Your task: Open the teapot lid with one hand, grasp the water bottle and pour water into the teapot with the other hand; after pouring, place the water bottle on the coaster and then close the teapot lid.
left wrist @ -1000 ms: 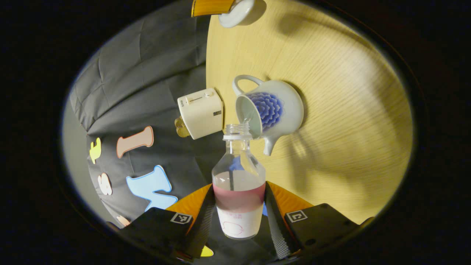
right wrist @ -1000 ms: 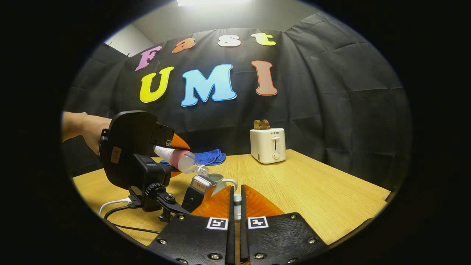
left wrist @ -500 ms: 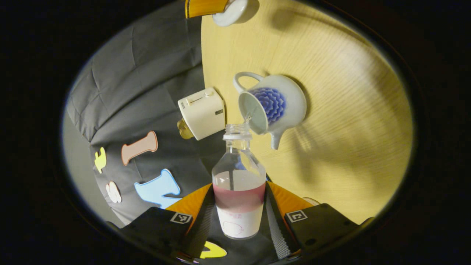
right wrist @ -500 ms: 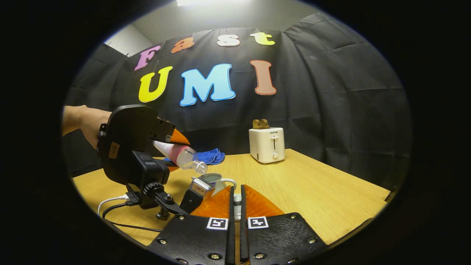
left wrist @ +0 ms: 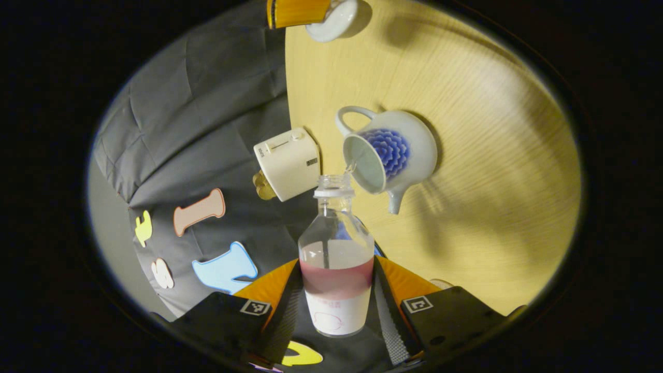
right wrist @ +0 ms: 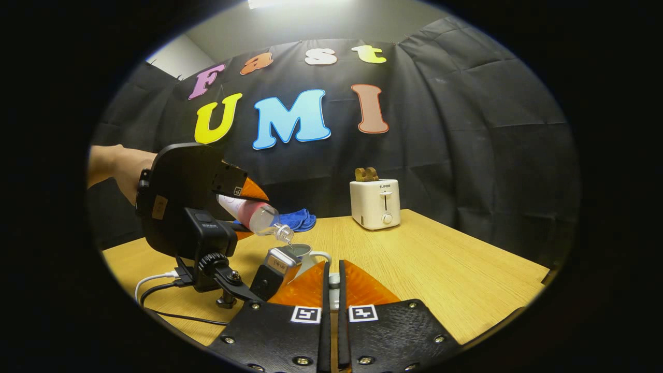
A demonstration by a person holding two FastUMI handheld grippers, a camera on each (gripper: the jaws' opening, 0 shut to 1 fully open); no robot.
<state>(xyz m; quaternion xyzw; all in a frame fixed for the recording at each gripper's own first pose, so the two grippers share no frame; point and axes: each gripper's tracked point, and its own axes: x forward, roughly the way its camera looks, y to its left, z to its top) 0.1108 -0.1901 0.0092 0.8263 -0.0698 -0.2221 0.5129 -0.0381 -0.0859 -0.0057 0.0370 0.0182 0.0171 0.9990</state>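
Both tool (left wrist: 336,305) fingers clamp bottle (left wrist: 336,269) (tilted).

I see a light wooden table (right wrist: 440,269) carrying everything. A white teapot (left wrist: 393,155) with a blue flower pattern stands on it with its lid off, away from the edges. A white toaster (right wrist: 375,203) sits at the far edge against the wall, and a blue cloth (right wrist: 295,220) lies along that same far edge, toward the left corner.

Tilted water bottle (left wrist: 336,259) trickles into lidless teapot (left wrist: 393,153).
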